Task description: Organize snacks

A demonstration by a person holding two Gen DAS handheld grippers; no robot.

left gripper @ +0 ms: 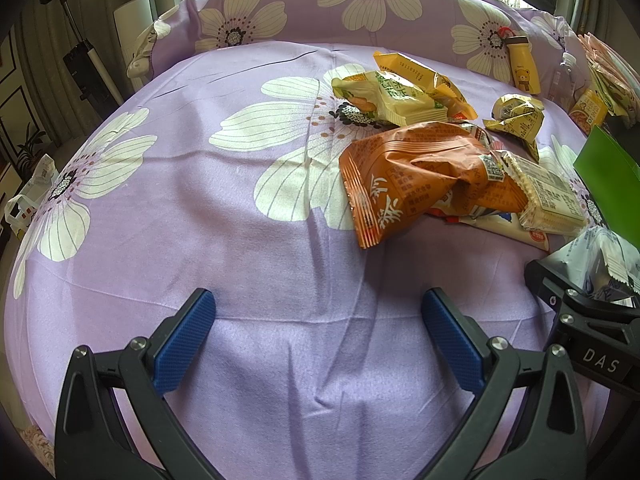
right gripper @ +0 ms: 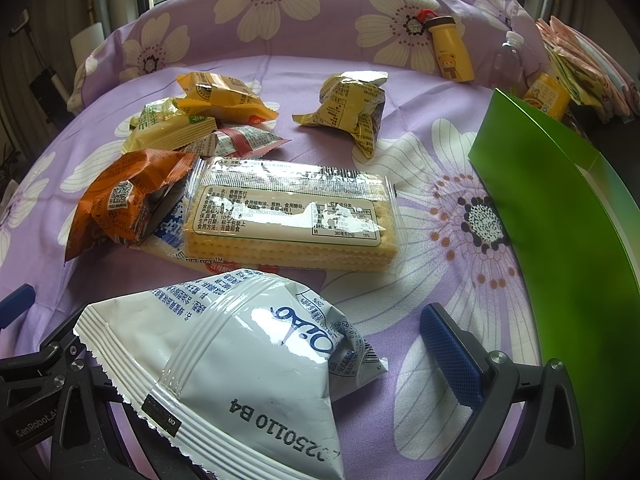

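Observation:
Several snack packs lie on a purple flowered bedsheet (left gripper: 200, 208): an orange bag (right gripper: 120, 200), a clear cracker pack (right gripper: 292, 216), a yellow-green pack (right gripper: 168, 128), a yellow pack (right gripper: 224, 96) and a crumpled yellow pack (right gripper: 352, 112). A white snack bag (right gripper: 248, 364) lies across my right gripper (right gripper: 320, 344). It covers the left finger, while the right finger (right gripper: 452, 356) stands wide and apart from the bag. My left gripper (left gripper: 318, 320) is open over bare sheet, short of the orange bag (left gripper: 408, 172). The right gripper (left gripper: 580, 312) shows at the right edge of the left wrist view.
A green box (right gripper: 560, 216) stands open at the right. Against the pillows lean a yellow bear bottle (right gripper: 450, 50) and a clear water bottle (right gripper: 510, 60). More packets are stacked at the far right (right gripper: 580, 64). Windows lie behind the bed.

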